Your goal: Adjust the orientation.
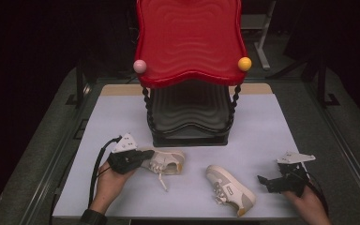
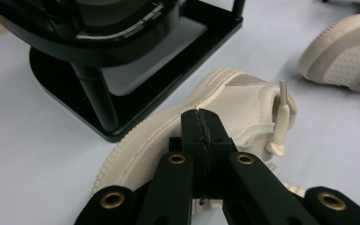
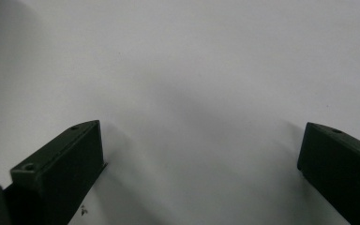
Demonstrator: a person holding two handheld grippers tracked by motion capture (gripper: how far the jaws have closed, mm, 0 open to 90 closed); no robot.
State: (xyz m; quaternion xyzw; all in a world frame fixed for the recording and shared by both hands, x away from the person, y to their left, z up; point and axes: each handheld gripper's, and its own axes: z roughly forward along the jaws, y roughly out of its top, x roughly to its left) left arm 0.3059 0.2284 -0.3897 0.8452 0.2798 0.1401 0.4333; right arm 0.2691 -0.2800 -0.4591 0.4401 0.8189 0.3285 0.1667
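A cream sneaker (image 1: 165, 161) (laces trailing loose) lies on its side near the tabletop's front-left, its mate (image 1: 229, 189) resting upright near the front edge.

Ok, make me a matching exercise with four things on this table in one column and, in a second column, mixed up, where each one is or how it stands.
Things:
1. left gripper
2. right gripper
3. pink ball
4. shoe on the right

Place or state:
A. lies free on the table, between the two hands
B. fingers wide apart over bare table
C. on the left corner of the red tray
D. shut at the collar of the left shoe

Pairs: 1-D, 2-B, 3-C, 4-A
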